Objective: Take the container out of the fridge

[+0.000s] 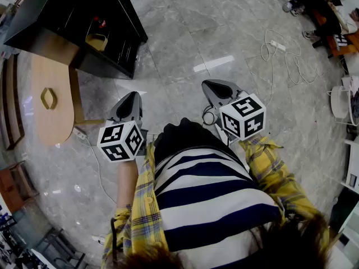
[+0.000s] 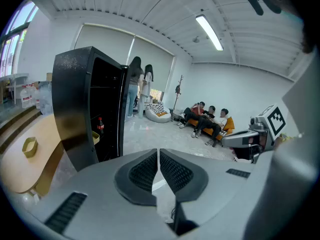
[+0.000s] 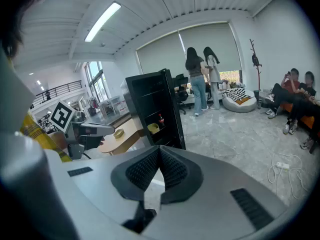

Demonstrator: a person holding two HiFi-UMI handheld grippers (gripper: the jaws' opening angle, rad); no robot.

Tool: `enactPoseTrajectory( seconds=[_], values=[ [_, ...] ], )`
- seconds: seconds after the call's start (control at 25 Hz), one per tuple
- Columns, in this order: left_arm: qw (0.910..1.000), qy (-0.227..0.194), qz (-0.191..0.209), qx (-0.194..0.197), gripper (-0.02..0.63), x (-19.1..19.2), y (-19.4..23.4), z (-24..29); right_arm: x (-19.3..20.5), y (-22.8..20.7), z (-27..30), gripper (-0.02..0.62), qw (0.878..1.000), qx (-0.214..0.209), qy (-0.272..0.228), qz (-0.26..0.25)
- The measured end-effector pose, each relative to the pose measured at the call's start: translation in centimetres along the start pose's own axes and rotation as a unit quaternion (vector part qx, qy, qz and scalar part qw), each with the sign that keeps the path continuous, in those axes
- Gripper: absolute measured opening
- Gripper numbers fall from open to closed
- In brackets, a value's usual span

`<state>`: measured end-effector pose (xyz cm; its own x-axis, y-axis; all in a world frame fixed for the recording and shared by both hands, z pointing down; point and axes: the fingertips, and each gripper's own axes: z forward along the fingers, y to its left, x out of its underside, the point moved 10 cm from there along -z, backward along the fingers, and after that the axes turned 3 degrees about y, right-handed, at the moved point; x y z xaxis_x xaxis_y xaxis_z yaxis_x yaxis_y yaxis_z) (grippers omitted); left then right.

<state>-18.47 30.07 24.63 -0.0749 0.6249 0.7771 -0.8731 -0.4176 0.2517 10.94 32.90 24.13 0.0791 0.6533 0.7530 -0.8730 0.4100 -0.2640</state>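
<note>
The black fridge (image 1: pixel 84 15) stands open at the far left, some way ahead of me. A yellow container (image 1: pixel 96 41) sits on a shelf inside it, with a small red-capped bottle (image 1: pixel 100 22) on a shelf above. Both show in the left gripper view as the container (image 2: pixel 95 136) and bottle (image 2: pixel 100 125), and in the right gripper view as the container (image 3: pixel 153 128). My left gripper (image 1: pixel 134 95) and right gripper (image 1: pixel 211 83) are held in front of my body over the floor. Each is shut and holds nothing: left pads (image 2: pixel 145 171) meet, and so do the right pads (image 3: pixel 145 171).
A rounded wooden table (image 1: pixel 53 116) with a yellow hexagonal dish (image 1: pixel 49 98) stands beside the fridge. A white power strip and cable (image 1: pixel 277 46) lie on the marble floor at the right. People sit on an orange sofa (image 2: pixel 212 124); two people stand by the window (image 3: pixel 200 79).
</note>
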Motion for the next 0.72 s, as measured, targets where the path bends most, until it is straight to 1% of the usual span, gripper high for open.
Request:
enactPoseTrajectory(
  seconds=[0.24,0.72],
  values=[
    [0.9999,0.001,0.008,-0.007,0.031,-0.2,-0.6,0.8,-0.4,-1.4,0.2,0.029,1.000,-0.006,-0.001,-0.003],
    [0.9995,-0.014,0.023,-0.017,0.032,-0.8,-2.9,3.9,-0.7,-5.0,1.2,0.029,0.999,-0.039,0.012,-0.012]
  ],
)
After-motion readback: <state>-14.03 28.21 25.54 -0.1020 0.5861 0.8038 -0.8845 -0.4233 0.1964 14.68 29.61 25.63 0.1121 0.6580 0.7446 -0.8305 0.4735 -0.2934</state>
